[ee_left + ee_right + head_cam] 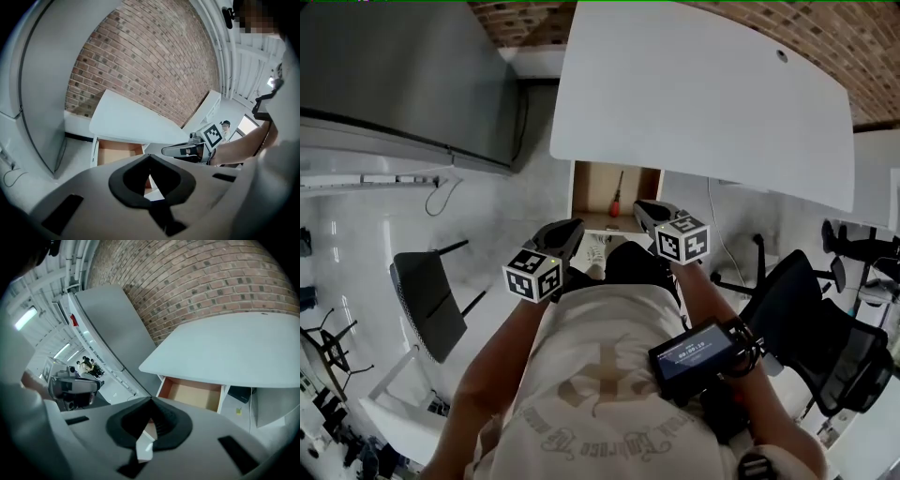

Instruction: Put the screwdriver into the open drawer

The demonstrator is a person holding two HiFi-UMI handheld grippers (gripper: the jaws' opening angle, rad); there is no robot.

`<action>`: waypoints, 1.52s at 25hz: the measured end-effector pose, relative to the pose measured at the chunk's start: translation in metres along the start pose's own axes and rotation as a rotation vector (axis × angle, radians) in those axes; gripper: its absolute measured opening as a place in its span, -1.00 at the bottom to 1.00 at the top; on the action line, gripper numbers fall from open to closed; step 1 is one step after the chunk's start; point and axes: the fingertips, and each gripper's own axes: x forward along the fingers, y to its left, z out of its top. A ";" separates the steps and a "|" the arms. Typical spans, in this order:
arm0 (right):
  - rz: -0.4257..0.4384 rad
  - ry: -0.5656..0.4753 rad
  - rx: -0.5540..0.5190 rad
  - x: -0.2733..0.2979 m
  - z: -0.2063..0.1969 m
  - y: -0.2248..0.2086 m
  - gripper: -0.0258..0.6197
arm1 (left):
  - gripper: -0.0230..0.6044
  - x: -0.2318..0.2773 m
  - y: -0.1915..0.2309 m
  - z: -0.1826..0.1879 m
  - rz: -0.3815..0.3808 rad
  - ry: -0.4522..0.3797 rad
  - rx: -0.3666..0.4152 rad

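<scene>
Note screwdriver (617, 196) resting inside open drawer (592, 187), far of both grippers. Note left gripper (570, 230) and right gripper (647, 210) clenched, empty, near the person (609, 375). Judge placement complete; recommend holding both clear of the drawer front.

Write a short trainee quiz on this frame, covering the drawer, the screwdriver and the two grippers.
1. True or false: the screwdriver lies on top of the white desk.
2. The drawer is: A) shut, B) open, C) taken out and set on the floor.
3. Short answer: does the left gripper or the right gripper hold the screwdriver?
Key: 1 false, it lies inside the drawer. 2 B. 3 No, both are shut with nothing between the jaws.
</scene>
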 end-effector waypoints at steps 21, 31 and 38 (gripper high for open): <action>0.085 -0.244 -0.105 -0.069 0.069 0.055 -0.85 | -0.86 -0.015 -0.028 0.054 -0.061 -0.096 0.127; 0.066 -0.309 -0.094 -0.103 0.060 0.062 -0.85 | -0.86 -0.031 -0.045 0.057 -0.073 -0.124 0.168; 0.065 -0.333 -0.105 -0.127 0.047 0.061 -0.85 | -0.86 -0.026 -0.067 0.051 -0.089 -0.124 0.195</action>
